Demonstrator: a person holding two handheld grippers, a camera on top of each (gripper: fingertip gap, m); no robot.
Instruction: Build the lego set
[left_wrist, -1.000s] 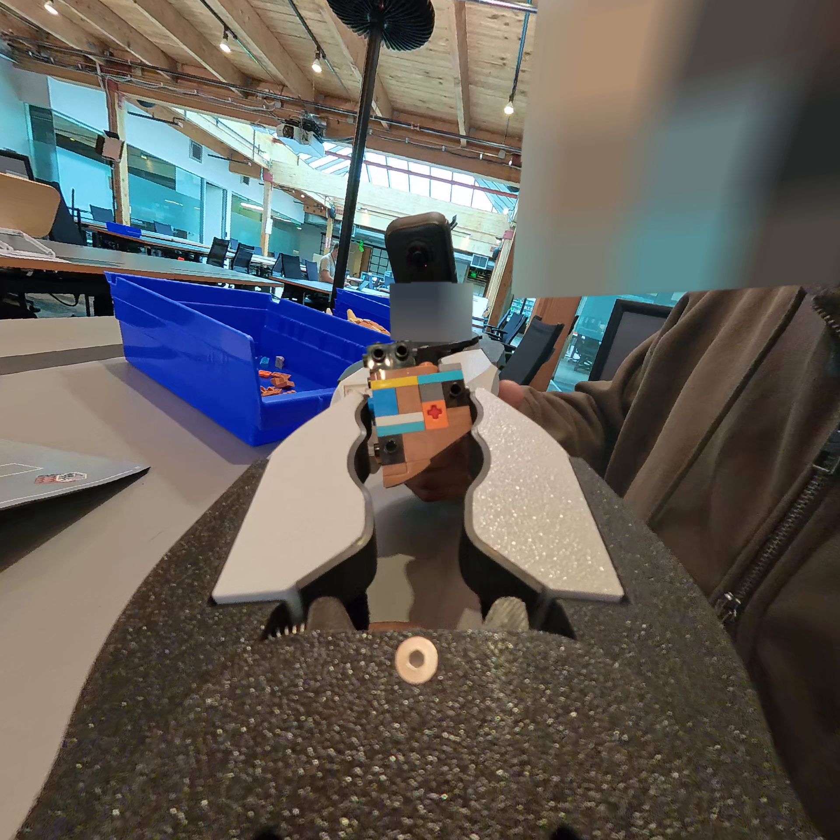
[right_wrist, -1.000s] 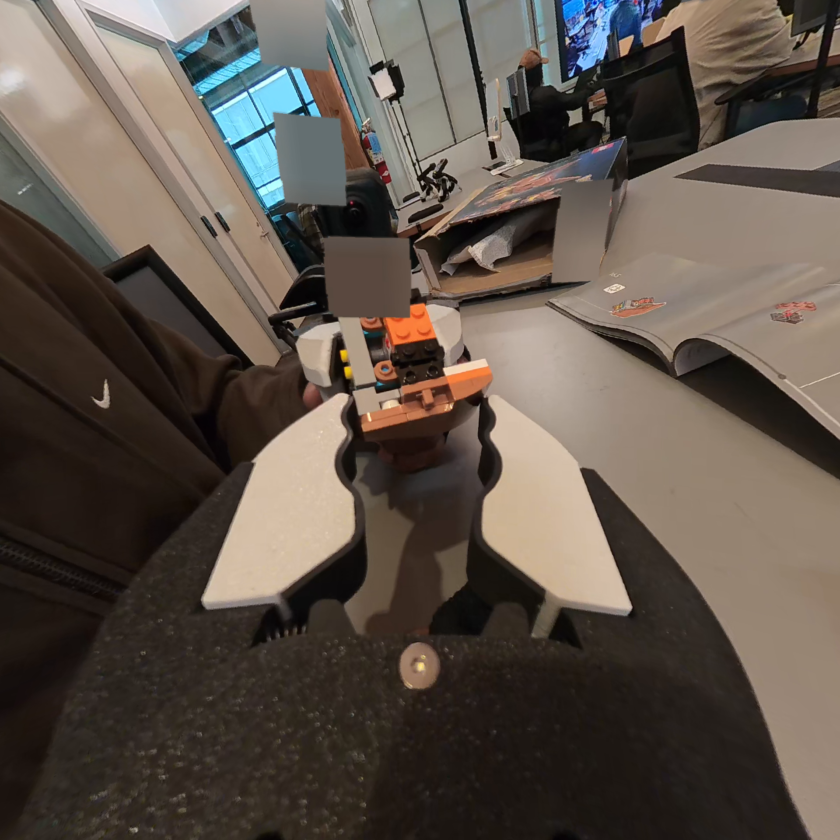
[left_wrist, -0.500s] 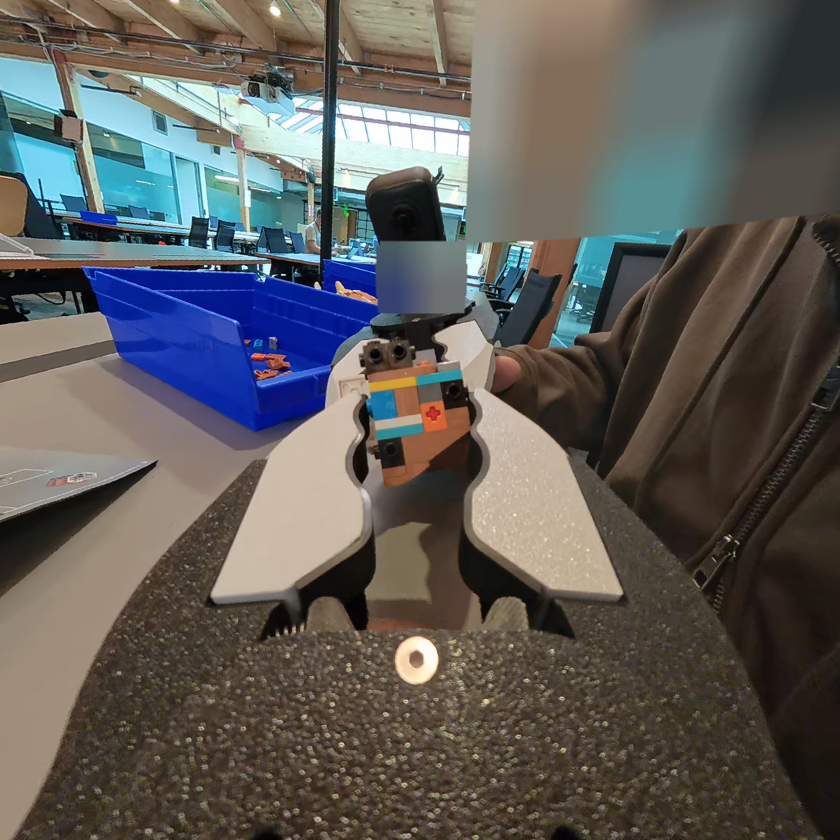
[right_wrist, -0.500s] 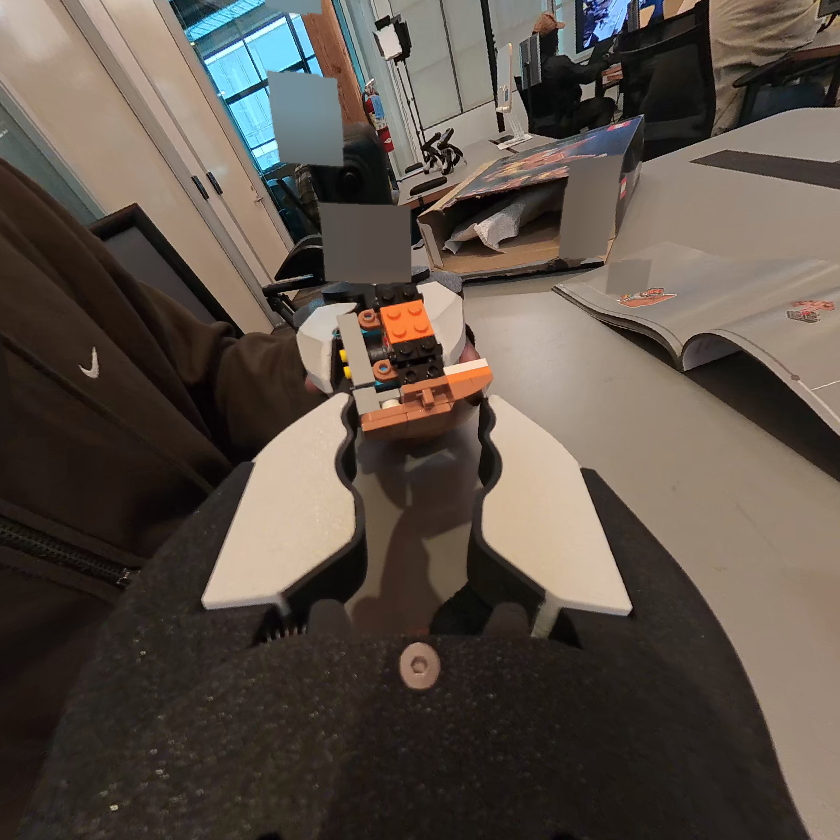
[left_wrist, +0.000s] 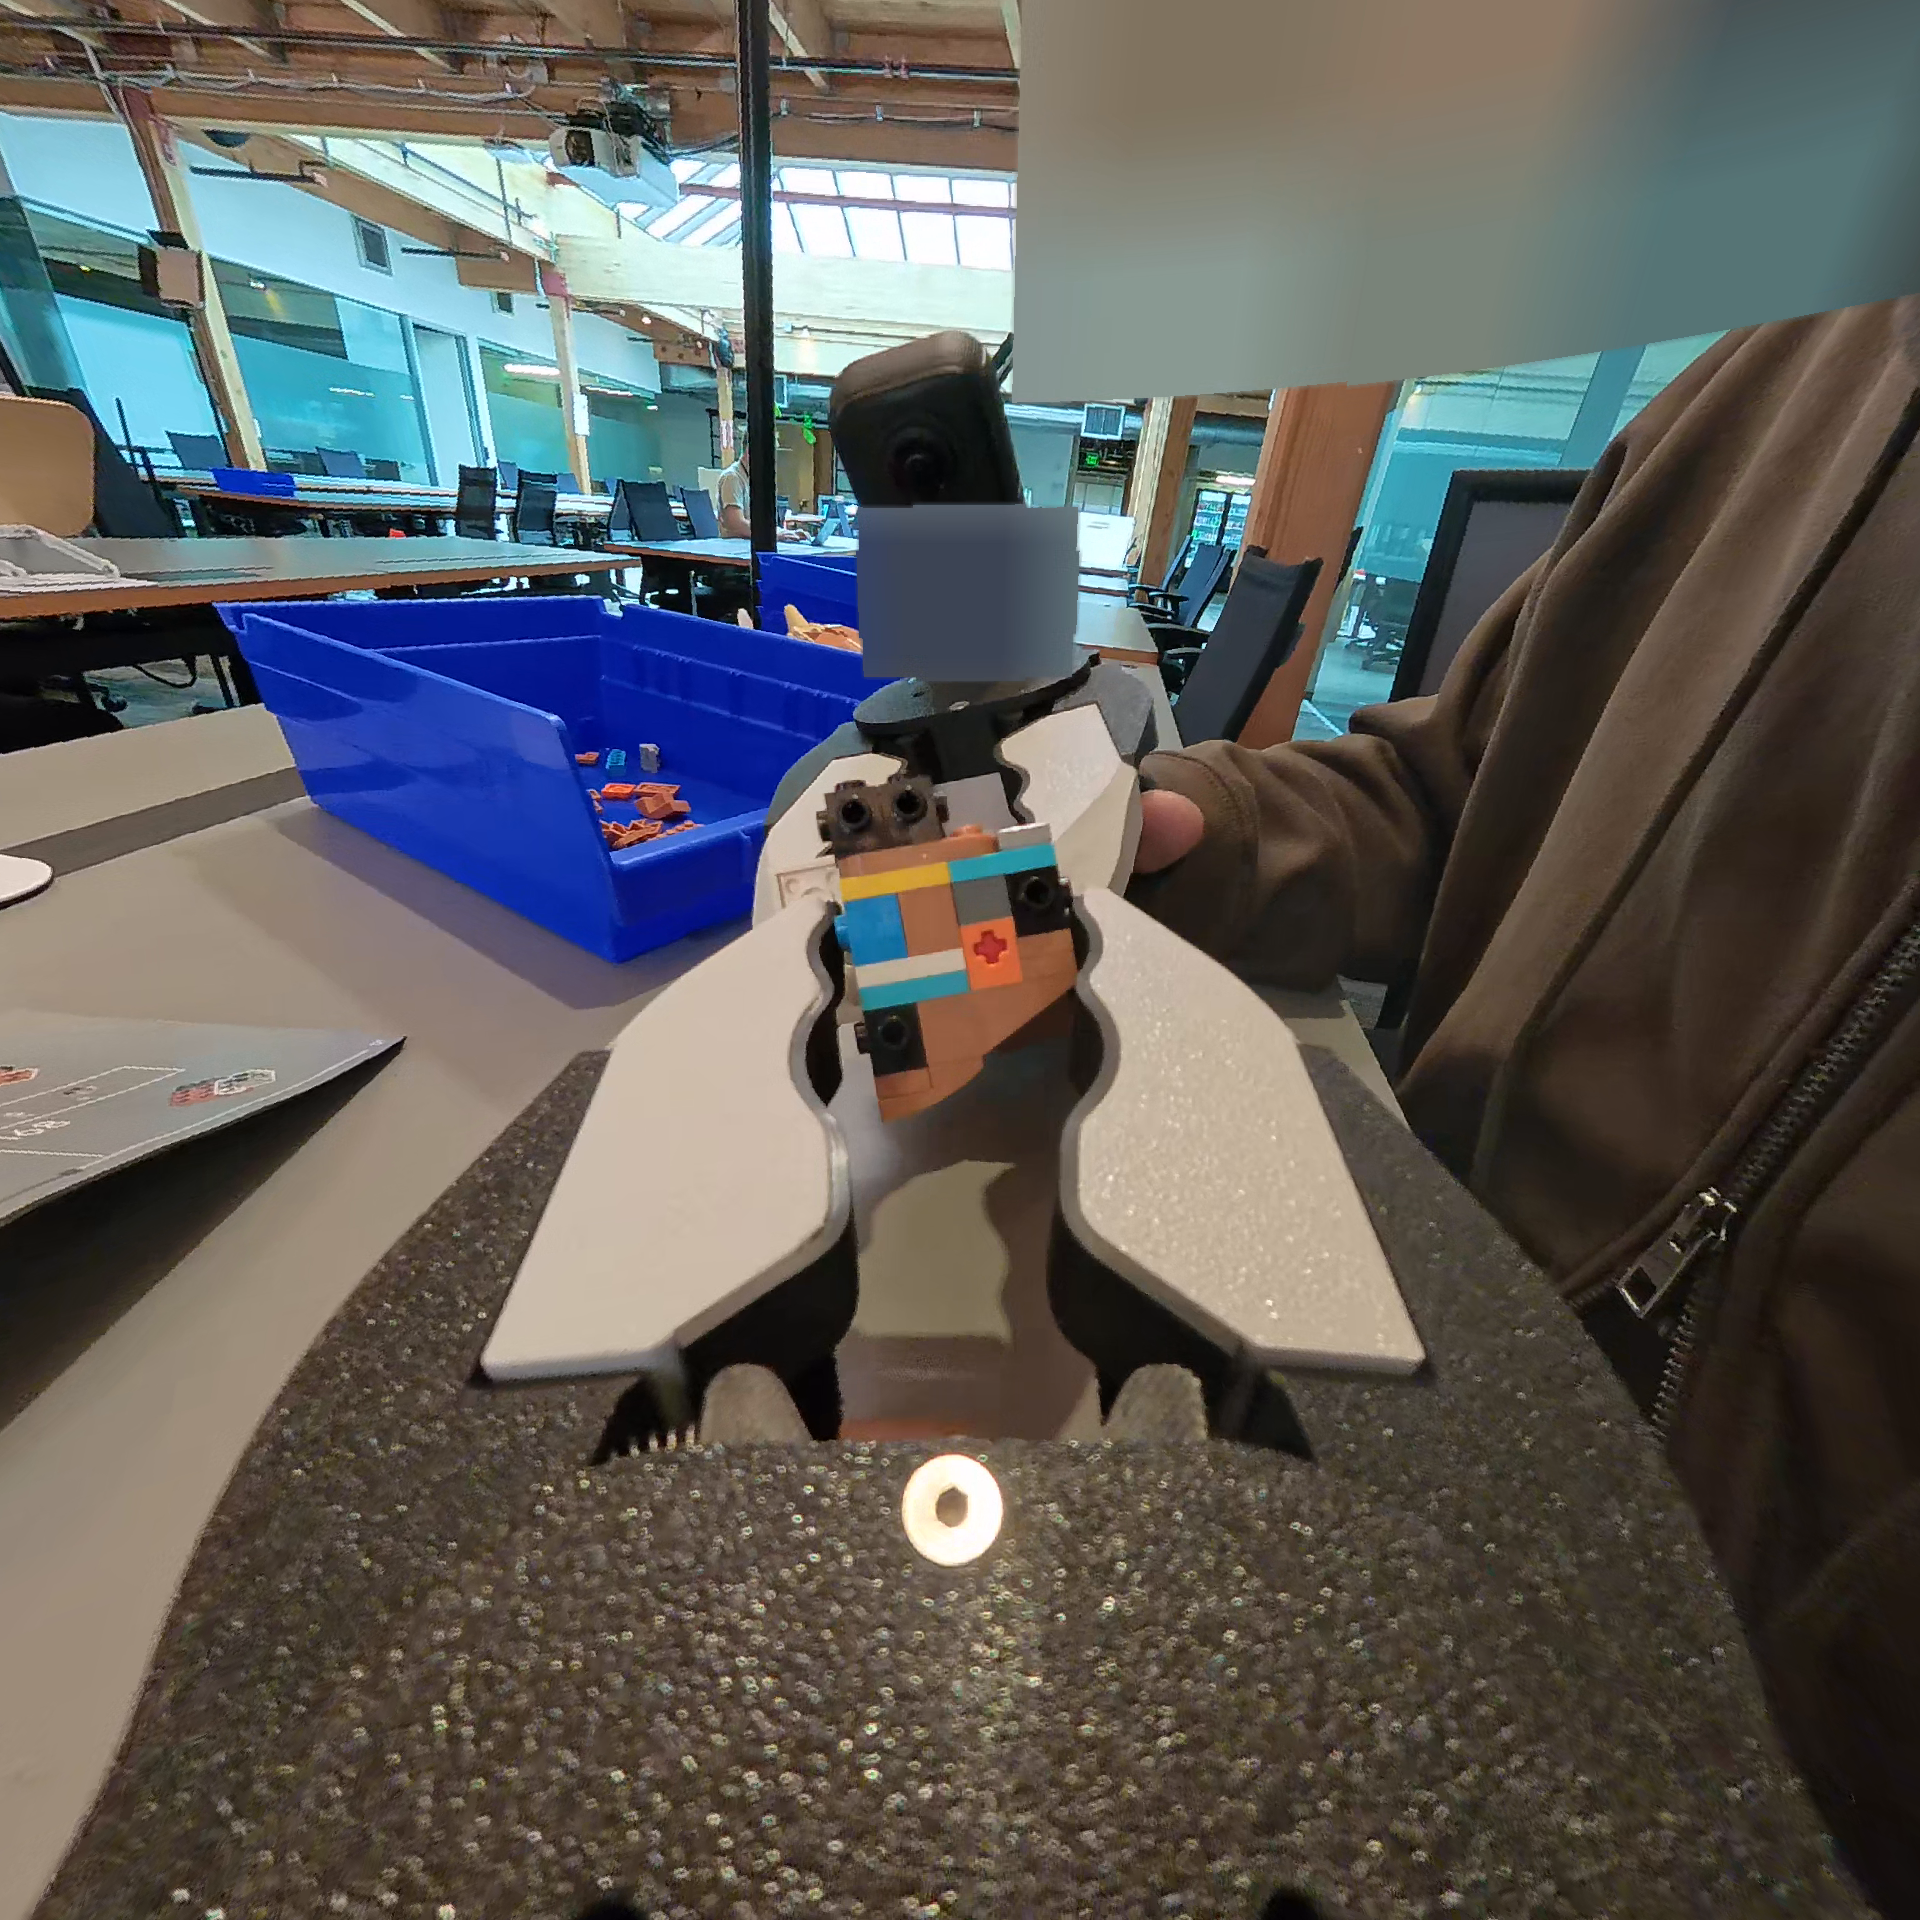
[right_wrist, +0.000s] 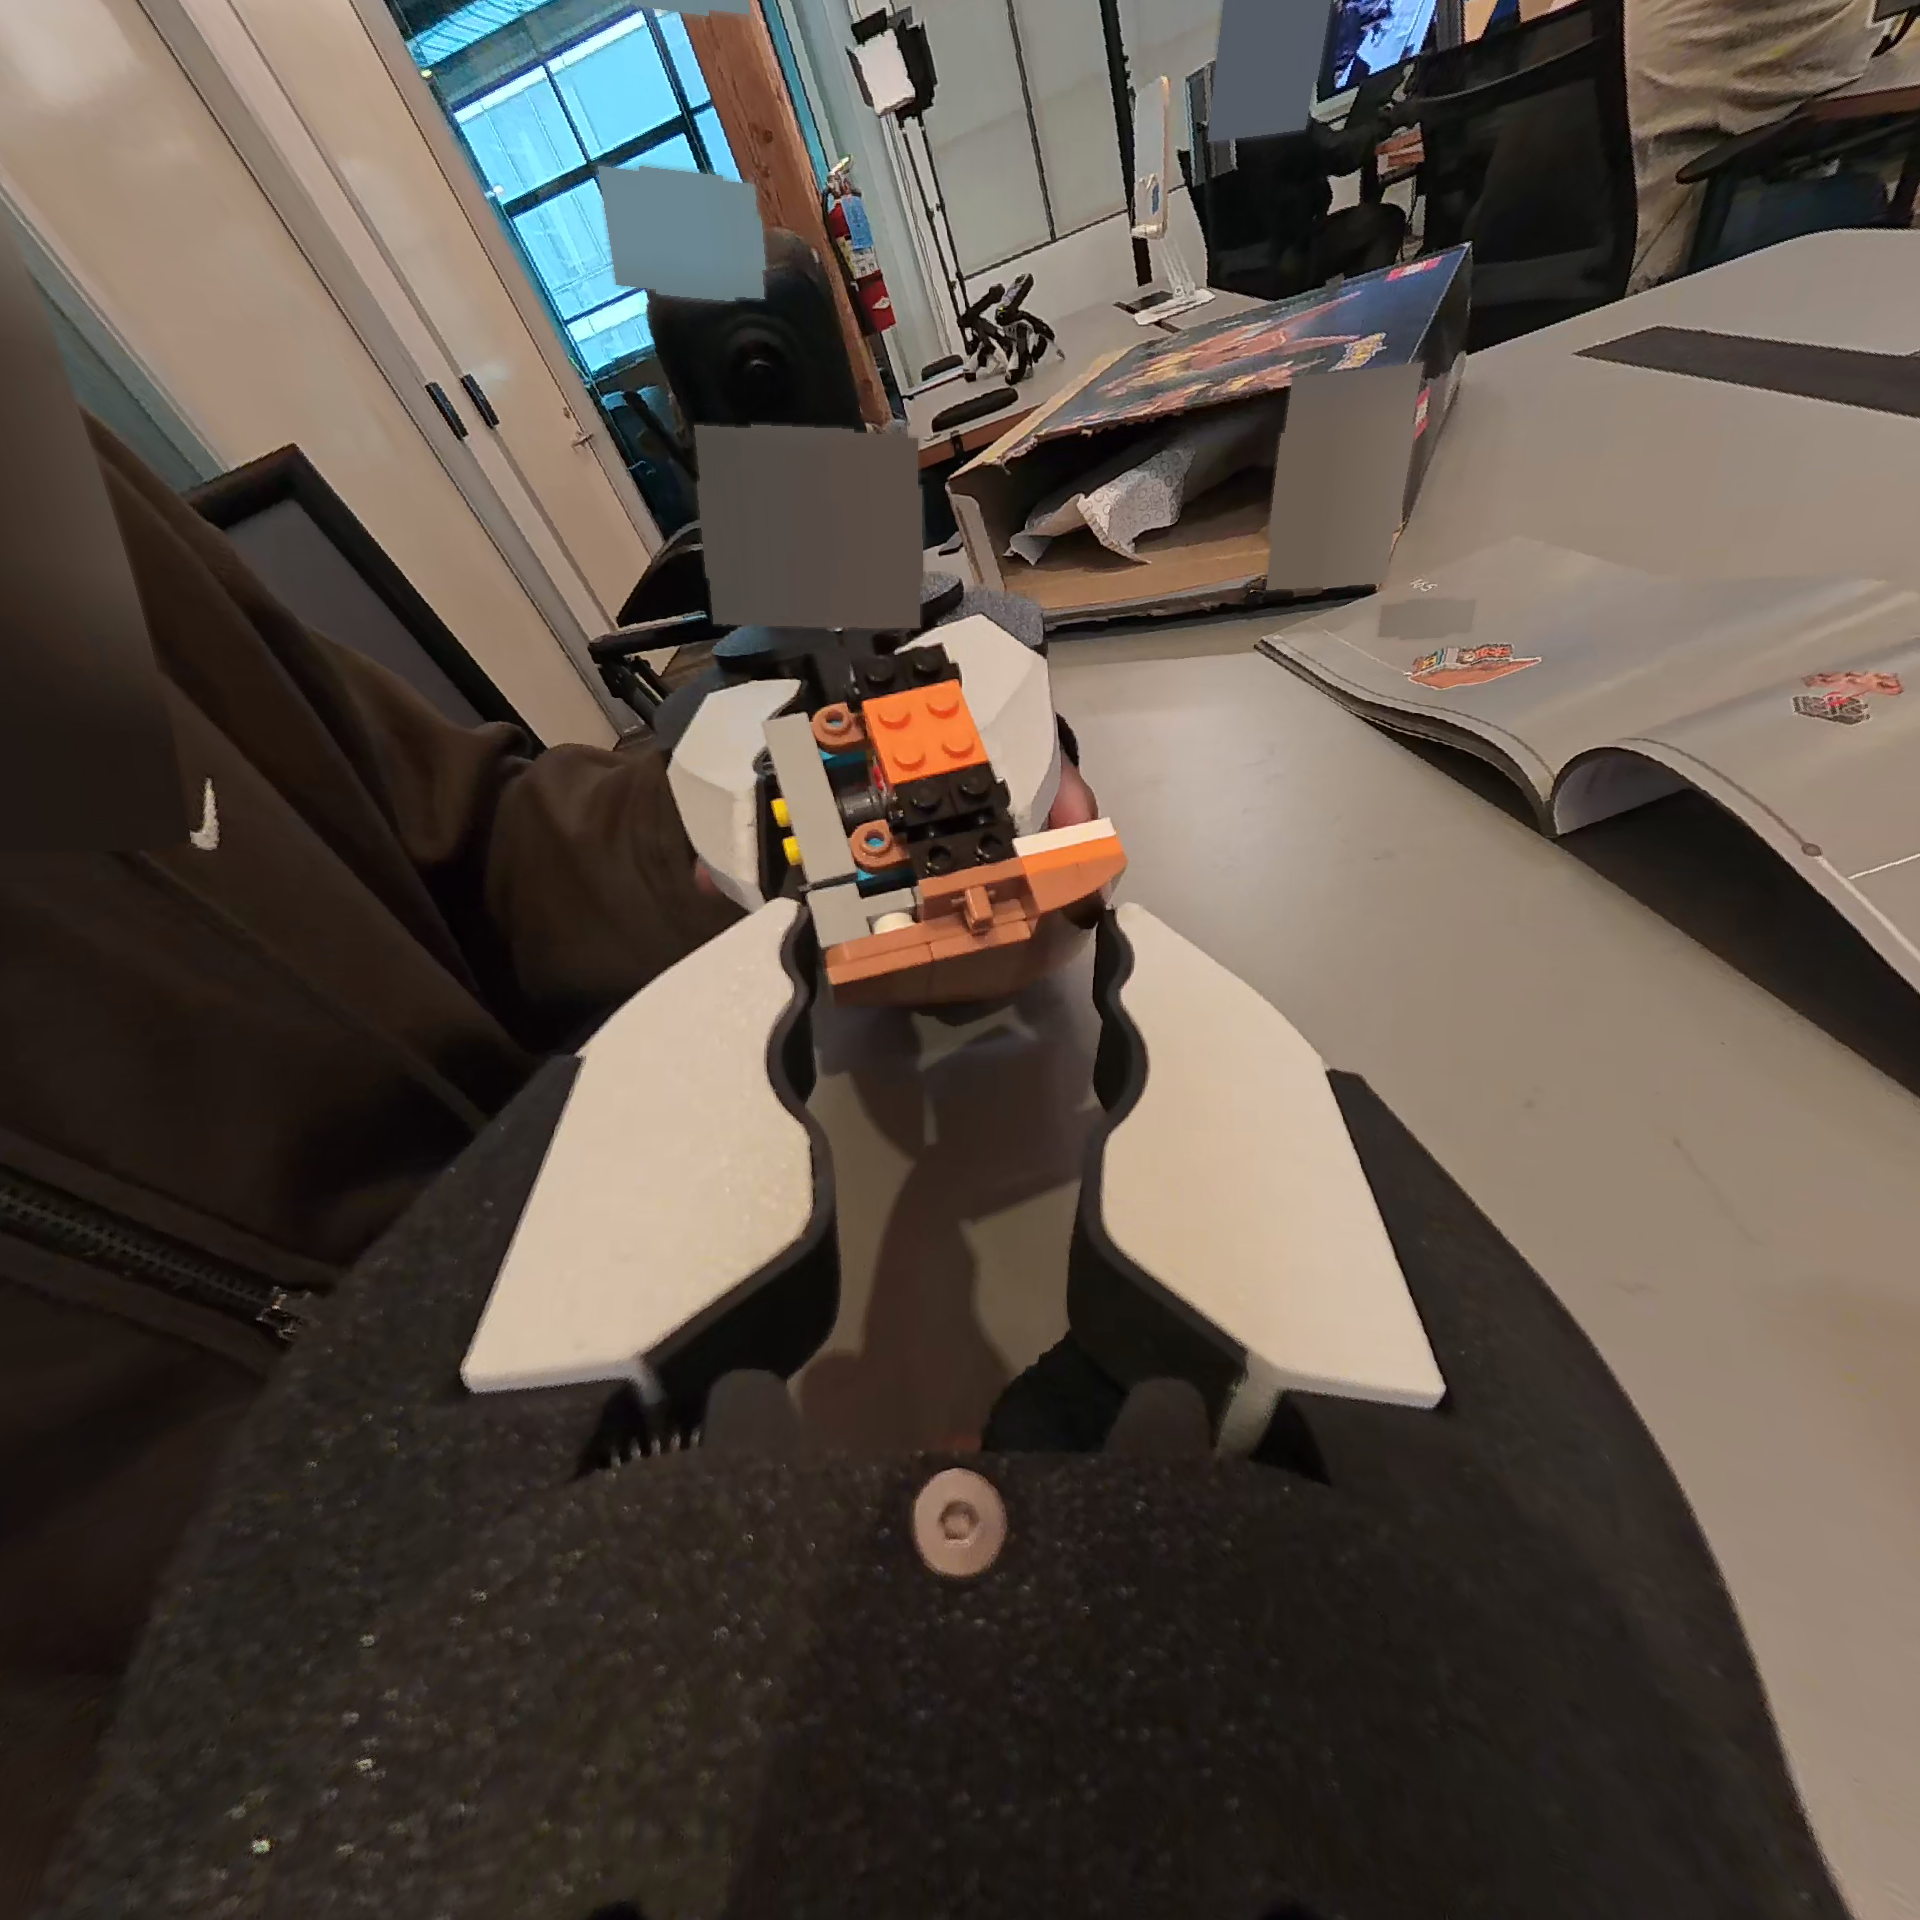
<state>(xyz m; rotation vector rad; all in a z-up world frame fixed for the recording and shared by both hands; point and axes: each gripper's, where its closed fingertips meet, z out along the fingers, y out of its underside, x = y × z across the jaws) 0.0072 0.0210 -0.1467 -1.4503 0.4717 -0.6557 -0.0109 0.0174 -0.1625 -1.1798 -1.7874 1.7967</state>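
Note:
A small lego assembly (left_wrist: 935, 966) of brown, orange, blue, yellow and black bricks is held in the air between my two grippers, which face each other. My left gripper (left_wrist: 951, 935) is shut on its lower brown part. In the right wrist view the assembly (right_wrist: 925, 790) shows an orange studded top and a brown base. My right gripper (right_wrist: 951, 925) is closed on that base from the opposite side. The right gripper's white fingers (left_wrist: 1081, 790) show behind the assembly in the left wrist view. The left gripper's fingers (right_wrist: 717, 790) show behind it in the right wrist view.
A blue bin (left_wrist: 468, 748) with several loose bricks (left_wrist: 639, 805) stands on the grey table (right_wrist: 1455, 1039). An open instruction booklet (right_wrist: 1662, 707) lies to the right, and its corner (left_wrist: 156, 1101) shows at the left. An open cardboard box (right_wrist: 1195, 499) lies behind. A brown jacket sleeve (left_wrist: 1351, 831) is close by. The grippers are tip to tip, or close to it.
Both grippers keep their hold and have moved together a little. The assembly has tilted slightly, so more of its orange top shows in the right wrist view.

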